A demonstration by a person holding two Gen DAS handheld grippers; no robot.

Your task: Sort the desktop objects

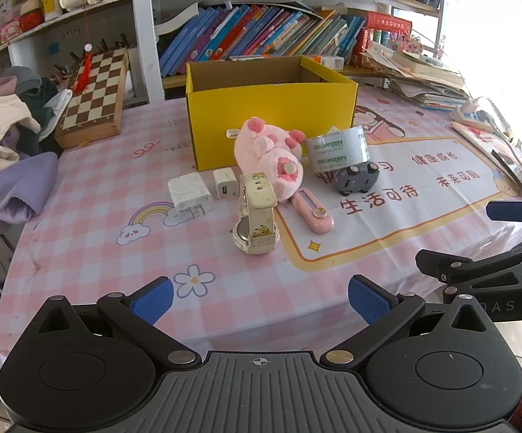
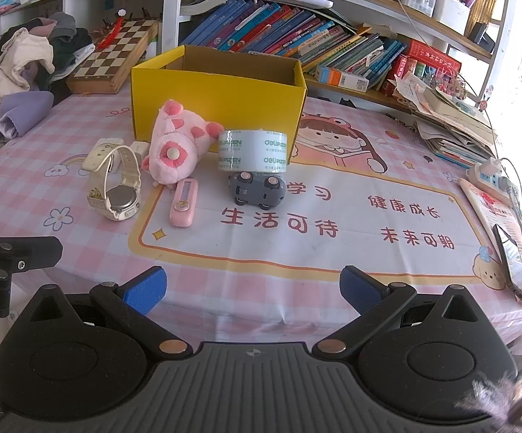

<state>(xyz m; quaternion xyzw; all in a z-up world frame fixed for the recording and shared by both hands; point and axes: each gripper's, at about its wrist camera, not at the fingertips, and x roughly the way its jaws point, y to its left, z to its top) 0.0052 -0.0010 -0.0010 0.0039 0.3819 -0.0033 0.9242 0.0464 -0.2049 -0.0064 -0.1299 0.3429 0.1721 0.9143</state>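
Note:
A yellow cardboard box [image 1: 271,115] [image 2: 217,108] stands open at the back of the table. In front of it lie a pink plush toy [image 1: 266,155] [image 2: 176,144], a roll of clear tape [image 1: 336,152] [image 2: 253,149], a grey toy car [image 1: 356,178] [image 2: 257,188], a pink utility knife [image 1: 313,211] [image 2: 183,204], a cream watch [image 1: 257,222] [image 2: 116,187] and two white chargers [image 1: 189,193] [image 1: 224,183]. My left gripper [image 1: 261,297] is open near the table's front edge, holding nothing. My right gripper [image 2: 253,288] is open too, and empty.
A folded chessboard [image 1: 95,97] and a heap of clothes [image 1: 4,137] sit at the left. Shelves of books [image 2: 297,36] rise behind the box. Stacked papers [image 2: 452,122], a power strip [image 2: 491,175] and a phone [image 2: 513,263] lie at the right.

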